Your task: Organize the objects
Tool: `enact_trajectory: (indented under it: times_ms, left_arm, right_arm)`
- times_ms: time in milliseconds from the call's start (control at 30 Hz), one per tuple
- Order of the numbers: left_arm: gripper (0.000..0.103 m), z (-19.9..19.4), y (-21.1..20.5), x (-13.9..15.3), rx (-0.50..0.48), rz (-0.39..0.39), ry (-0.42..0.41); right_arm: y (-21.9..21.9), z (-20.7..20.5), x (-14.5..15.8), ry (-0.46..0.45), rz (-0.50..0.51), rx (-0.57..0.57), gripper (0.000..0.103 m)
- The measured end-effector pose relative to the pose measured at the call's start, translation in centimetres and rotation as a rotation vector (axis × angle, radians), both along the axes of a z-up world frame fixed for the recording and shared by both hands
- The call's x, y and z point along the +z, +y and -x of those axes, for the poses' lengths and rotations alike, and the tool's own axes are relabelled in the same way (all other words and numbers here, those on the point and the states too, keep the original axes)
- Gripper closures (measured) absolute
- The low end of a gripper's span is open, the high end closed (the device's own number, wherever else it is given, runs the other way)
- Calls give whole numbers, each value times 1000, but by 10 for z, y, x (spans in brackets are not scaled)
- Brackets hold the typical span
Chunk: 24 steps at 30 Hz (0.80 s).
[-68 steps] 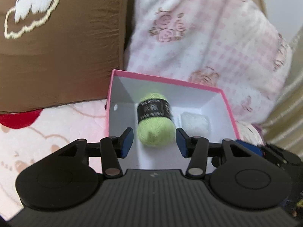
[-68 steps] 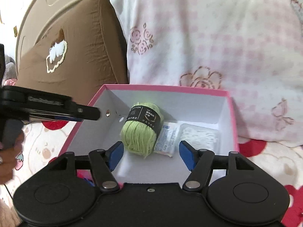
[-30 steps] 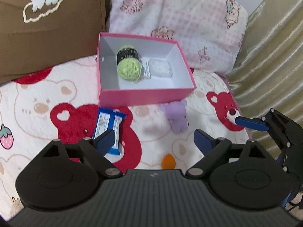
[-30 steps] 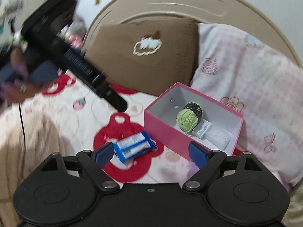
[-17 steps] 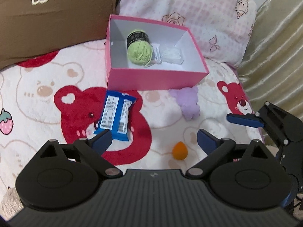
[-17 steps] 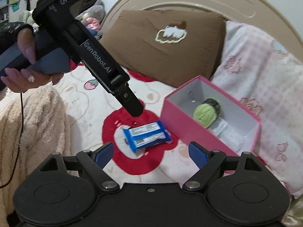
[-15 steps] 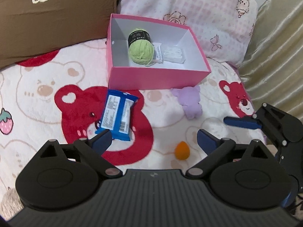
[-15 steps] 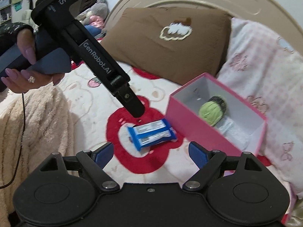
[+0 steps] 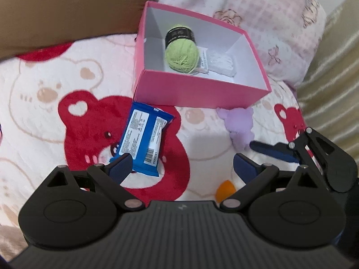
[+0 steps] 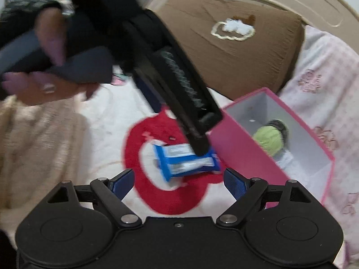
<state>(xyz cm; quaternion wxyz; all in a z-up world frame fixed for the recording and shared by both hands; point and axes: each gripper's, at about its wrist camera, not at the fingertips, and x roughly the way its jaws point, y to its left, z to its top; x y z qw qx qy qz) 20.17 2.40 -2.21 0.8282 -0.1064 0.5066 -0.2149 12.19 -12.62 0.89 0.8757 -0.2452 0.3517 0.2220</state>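
Note:
A pink box [image 9: 197,90] stands on the bear-print blanket and holds a green yarn ball [image 9: 181,55] and a clear packet [image 9: 221,63]. A blue snack pack [image 9: 143,139] lies in front of the box, a purple plush bear [image 9: 241,126] to its right, and a small orange object [image 9: 225,188] nearer me. My left gripper [image 9: 181,168] is open and empty, just above the pack's near end. My right gripper [image 10: 179,181] is open and empty, facing the blue pack [image 10: 186,162] and the box [image 10: 242,154]; in the left wrist view it shows at the right [image 9: 314,157].
A brown cushion [image 10: 235,51] and a pink floral pillow [image 9: 258,18] stand behind the box. A gold curtain [image 9: 332,78] hangs at the right. A beige fleece blanket [image 10: 33,145] lies at the left. A hand holds the left gripper's body [image 10: 157,71] over the pack.
Both grippers pulled back from the box, then the left one dropped toward the blue pack. The right gripper swung closer to the pack and box. Both stayed open.

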Motion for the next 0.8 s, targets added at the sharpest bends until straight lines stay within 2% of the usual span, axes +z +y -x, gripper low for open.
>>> enact_trajectory:
  times_ms: [133, 300, 400, 533, 600, 700, 800]
  left_arm:
    - [7, -8, 3, -13, 76, -26, -8]
    - [8, -16, 10, -32, 139, -3, 30]
    - [9, -15, 18, -41, 224, 12, 28]
    - [14, -15, 22, -54, 266, 33, 47]
    - [16, -14, 20, -61, 287, 30, 44]
    - [19, -8, 8, -68, 293, 8, -27]
    - [20, -6, 6, -79, 326, 26, -26]
  right_arm:
    - [-9, -18, -10, -4, 6, -14, 14]
    - [-36, -54, -20, 85, -81, -107, 14]
    - [-52, -73, -25, 158, -156, -157, 14]
    - [-73, -96, -34, 241, -246, -278, 14]
    - [-85, -104, -38, 272, -323, -346, 14]
    - [-95, -116, -45, 313, -431, -413, 17]
    - [-97, -129, -56, 340, -491, -471, 22]
